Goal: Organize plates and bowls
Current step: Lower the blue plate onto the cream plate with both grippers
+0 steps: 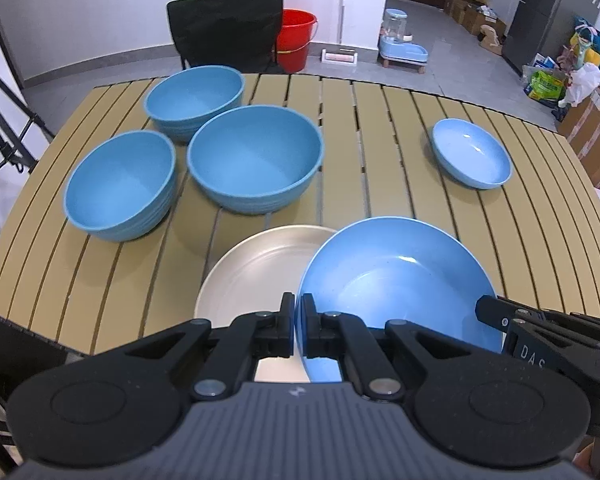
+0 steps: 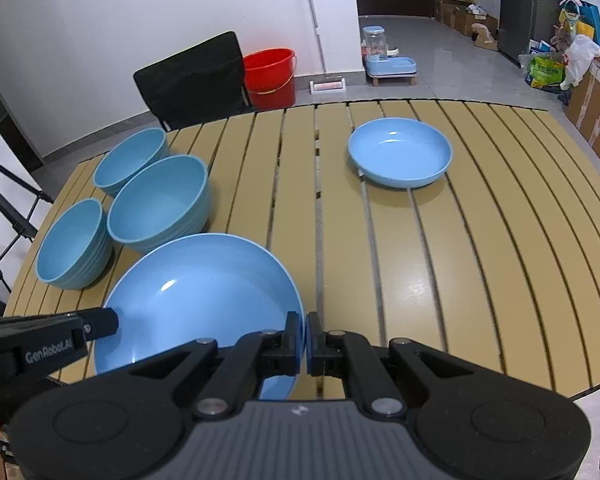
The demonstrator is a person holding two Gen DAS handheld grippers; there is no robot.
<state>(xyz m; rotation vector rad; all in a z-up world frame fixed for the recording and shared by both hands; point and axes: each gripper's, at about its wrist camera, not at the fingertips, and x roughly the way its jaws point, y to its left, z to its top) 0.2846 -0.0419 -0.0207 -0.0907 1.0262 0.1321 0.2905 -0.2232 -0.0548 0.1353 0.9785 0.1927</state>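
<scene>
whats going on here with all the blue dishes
A person is sorting dishes on a slatted table with a handheld gripper in each hand. Both the left gripper and right gripper are clamped on opposite rims of a blue plate, held over a cream plate. Three blue bowls sit grouped together, and another blue plate lies apart.

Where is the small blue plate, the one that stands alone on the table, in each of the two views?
Left wrist view: small blue plate, right of centre, upper half.
Right wrist view: small blue plate, right of centre, upper half, larger.
Shared landmark: the red bucket on the floor beyond the table.
</scene>
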